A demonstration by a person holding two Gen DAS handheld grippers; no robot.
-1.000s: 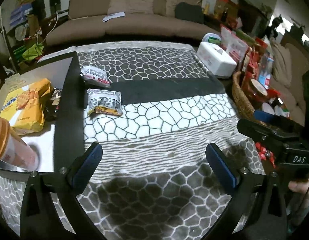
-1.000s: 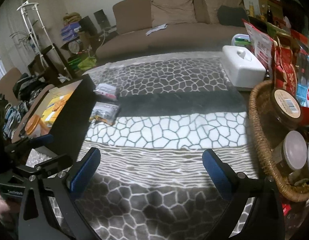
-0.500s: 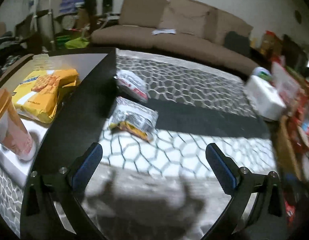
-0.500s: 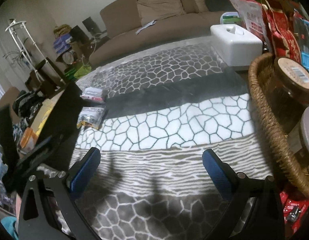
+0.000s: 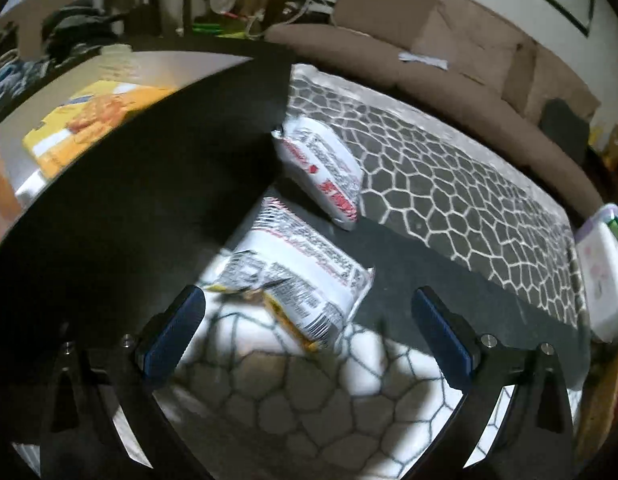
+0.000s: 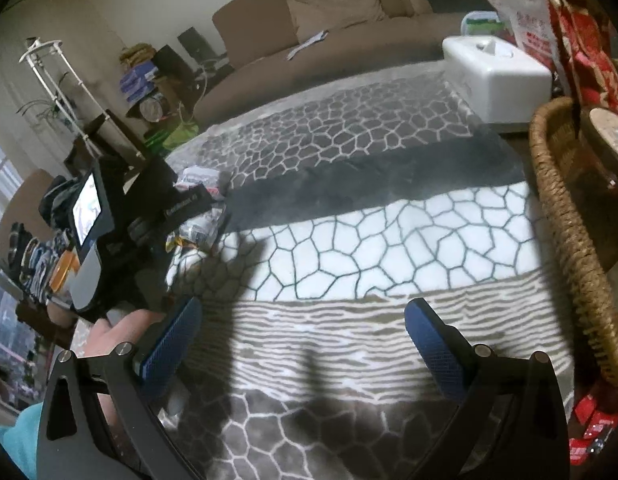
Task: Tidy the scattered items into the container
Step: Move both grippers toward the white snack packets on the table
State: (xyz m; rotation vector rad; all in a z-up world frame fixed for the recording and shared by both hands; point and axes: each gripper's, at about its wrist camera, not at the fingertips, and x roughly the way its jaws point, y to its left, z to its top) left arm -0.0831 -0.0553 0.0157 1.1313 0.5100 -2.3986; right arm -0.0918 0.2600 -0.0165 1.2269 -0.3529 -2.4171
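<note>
Two silver-white snack packets lie on the patterned cloth beside a black box. In the left wrist view the near packet (image 5: 297,276) sits just ahead of my open left gripper (image 5: 309,336), between its fingers' line. The far packet (image 5: 321,168) lies beyond it against the box wall (image 5: 149,200). Inside the box is a yellow cracker pack (image 5: 93,120). My right gripper (image 6: 303,344) is open and empty over the striped part of the cloth. In the right wrist view the left gripper's body (image 6: 121,224) hides most of the packets (image 6: 197,232).
A wicker basket (image 6: 569,232) with jars stands at the right edge. A white tissue box (image 6: 497,68) sits at the far right of the table. A brown sofa (image 5: 449,52) runs behind. Red packets (image 6: 593,428) lie below the basket.
My left gripper has moved forward and left, close up to the near packet beside the box. My right gripper has tilted a little and stays over the cloth.
</note>
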